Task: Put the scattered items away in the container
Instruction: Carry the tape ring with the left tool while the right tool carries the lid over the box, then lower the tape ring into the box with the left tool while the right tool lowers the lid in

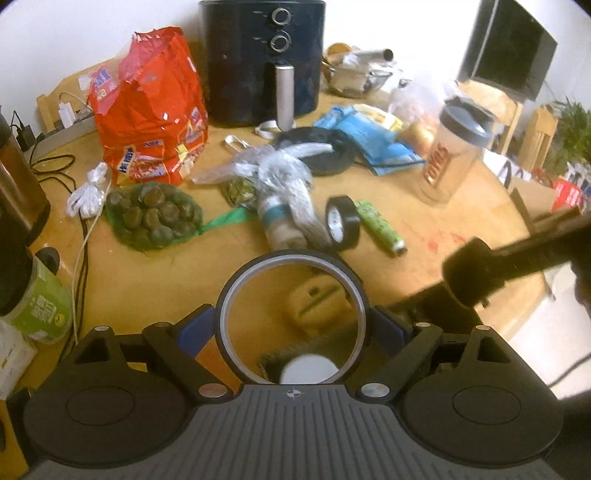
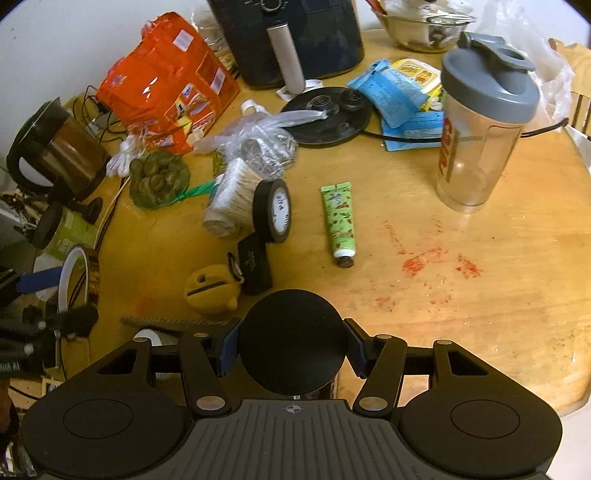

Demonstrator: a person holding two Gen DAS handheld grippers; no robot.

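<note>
My left gripper (image 1: 293,325) is shut on a wide tape ring (image 1: 236,291), held upright above the table; it also shows at the left of the right wrist view (image 2: 79,275). My right gripper (image 2: 291,341) is shut on a round black disc (image 2: 291,339), which appears at the right of the left wrist view (image 1: 469,273). On the table lie a black tape roll (image 2: 275,210), a green tube (image 2: 338,219), a yellow pouch (image 2: 210,290), a black case (image 2: 255,264) and a bagged bottle (image 2: 229,206). A container is not clearly identifiable.
A shaker bottle (image 2: 480,122), a black air fryer (image 1: 260,59), an orange snack bag (image 1: 151,107), a green net of chestnuts (image 1: 155,216), blue packets (image 2: 399,99), a kettle base (image 2: 325,114), a kettle (image 2: 55,147) and a metal bowl (image 2: 424,26) crowd the round wooden table (image 2: 443,295).
</note>
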